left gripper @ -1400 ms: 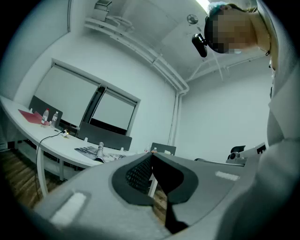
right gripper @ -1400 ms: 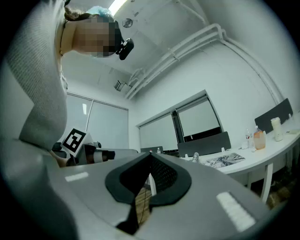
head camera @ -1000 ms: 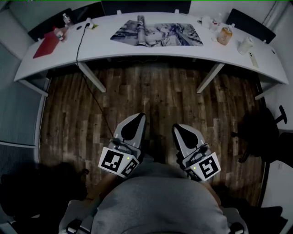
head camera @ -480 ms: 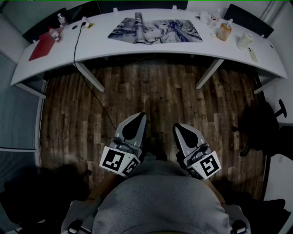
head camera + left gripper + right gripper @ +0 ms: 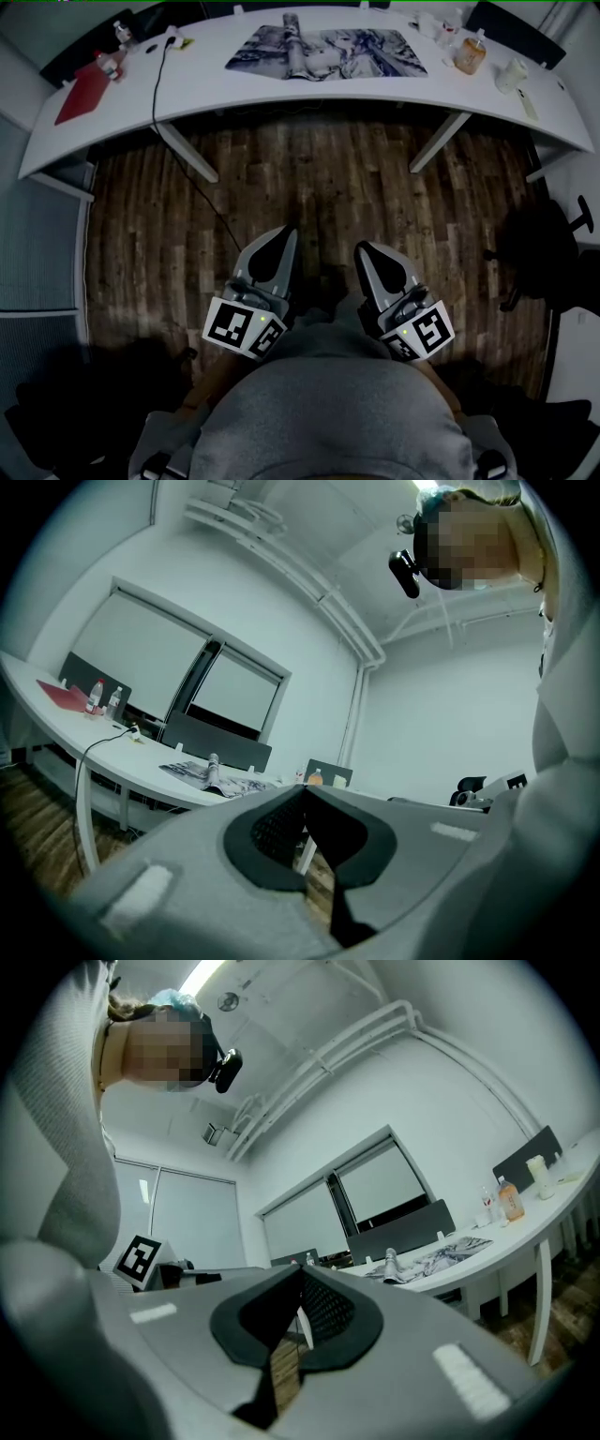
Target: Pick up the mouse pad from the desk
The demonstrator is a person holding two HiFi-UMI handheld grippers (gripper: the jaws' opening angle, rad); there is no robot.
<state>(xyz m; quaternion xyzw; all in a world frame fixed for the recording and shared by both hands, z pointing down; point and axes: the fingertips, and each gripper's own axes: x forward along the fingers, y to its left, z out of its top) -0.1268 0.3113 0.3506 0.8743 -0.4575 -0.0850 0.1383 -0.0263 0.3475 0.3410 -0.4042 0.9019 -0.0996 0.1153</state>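
Observation:
The mouse pad [image 5: 328,52], printed in grey and blue, lies flat on the long white desk [image 5: 225,89] at the top of the head view, with a rolled part [image 5: 292,42] left of its middle. It shows small in the left gripper view [image 5: 214,775] and the right gripper view [image 5: 433,1258]. My left gripper [image 5: 284,232] and right gripper [image 5: 363,248] are both shut and hold nothing. They hang close to my body over the wooden floor, far short of the desk, pointing roughly level.
On the desk stand a red folder [image 5: 77,92] and bottles [image 5: 119,34] at the left, a black cable [image 5: 159,75] running down to the floor, and an orange bottle [image 5: 470,53] and white cups [image 5: 513,75] at the right. Dark chairs [image 5: 511,28] stand behind the desk.
The desk has slid up towards the top of the head view and the floor fills more of it. Both grippers stay shut, side by side near my body.

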